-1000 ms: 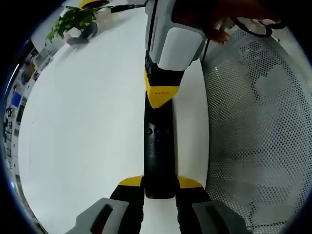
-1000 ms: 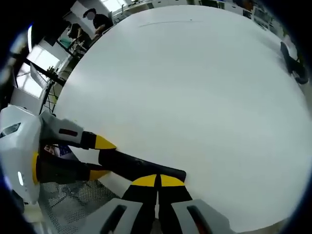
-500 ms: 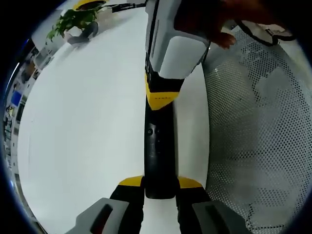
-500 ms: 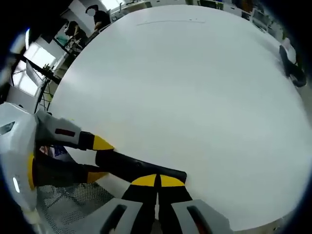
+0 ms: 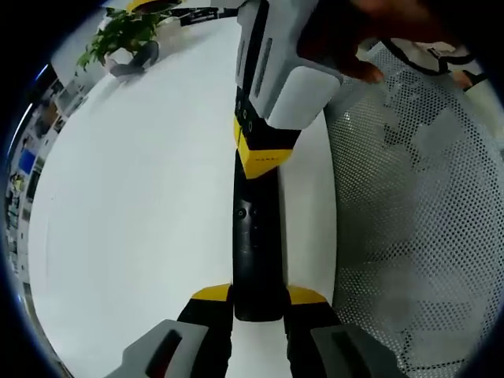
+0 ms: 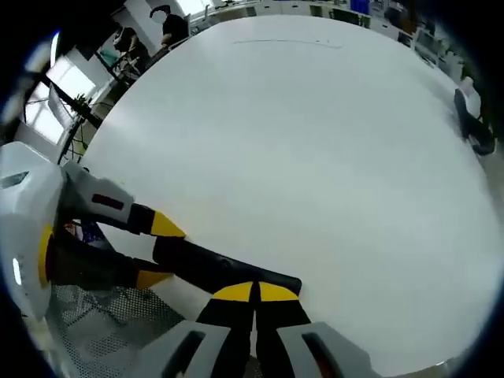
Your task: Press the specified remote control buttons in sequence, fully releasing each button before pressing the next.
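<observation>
White table; left tool seemingly grips remote.

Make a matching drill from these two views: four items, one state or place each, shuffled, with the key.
Items
1. slim black remote control
2. left claw
3. right claw
4. green potted plant

States or places
A. at the far edge of the white table
B. tips together, over the remote's end
C. lying flat on the table near its edge
D. clamped on the remote's near end

Pairs: 1-C, 2-D, 3-B, 4-A
</observation>
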The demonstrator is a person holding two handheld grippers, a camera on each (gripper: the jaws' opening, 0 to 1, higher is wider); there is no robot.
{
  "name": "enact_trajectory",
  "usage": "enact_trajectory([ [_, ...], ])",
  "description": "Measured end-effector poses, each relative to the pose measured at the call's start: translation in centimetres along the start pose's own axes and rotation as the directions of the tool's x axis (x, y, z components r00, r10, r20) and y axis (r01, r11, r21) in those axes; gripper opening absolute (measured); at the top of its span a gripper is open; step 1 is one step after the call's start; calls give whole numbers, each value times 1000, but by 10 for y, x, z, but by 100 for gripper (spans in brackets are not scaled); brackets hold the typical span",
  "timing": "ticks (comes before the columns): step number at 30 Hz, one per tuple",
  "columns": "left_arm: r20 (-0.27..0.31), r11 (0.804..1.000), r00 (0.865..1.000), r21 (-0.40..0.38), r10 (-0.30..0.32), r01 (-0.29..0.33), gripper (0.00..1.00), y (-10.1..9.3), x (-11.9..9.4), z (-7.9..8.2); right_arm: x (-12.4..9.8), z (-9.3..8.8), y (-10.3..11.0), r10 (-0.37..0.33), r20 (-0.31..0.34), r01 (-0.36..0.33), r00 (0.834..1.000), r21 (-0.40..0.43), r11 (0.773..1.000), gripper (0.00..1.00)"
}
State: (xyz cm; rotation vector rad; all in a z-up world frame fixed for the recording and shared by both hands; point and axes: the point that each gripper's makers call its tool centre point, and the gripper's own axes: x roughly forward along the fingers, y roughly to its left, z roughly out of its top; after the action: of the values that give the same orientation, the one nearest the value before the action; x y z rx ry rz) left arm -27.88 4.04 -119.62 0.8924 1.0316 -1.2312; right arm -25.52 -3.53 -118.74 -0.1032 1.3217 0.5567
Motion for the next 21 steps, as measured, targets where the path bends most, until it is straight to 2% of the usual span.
enact_trajectory([
  [6, 26, 1000, 1000, -2, 4, -4, 24, 0, 0, 0, -2, 0, 0, 39, -12, -39, 999, 33, 999, 0],
  [9, 18, 1000, 1000, 3, -4, 4, 24, 0, 0, 0, -3, -1, -1, 48, -28, -47, 998, 24, 999, 0],
  [14, 4, 1000, 1000, 14, -11, 11, 24, -1, -1, 0, -5, 4, -6, 52, -19, -52, 998, 33, 998, 0],
  [21, 5, 1000, 1000, 9, -16, 16, 24, 0, -1, 0, 1, 9, 4, 86, -37, -85, 996, 31, 996, 0],
])
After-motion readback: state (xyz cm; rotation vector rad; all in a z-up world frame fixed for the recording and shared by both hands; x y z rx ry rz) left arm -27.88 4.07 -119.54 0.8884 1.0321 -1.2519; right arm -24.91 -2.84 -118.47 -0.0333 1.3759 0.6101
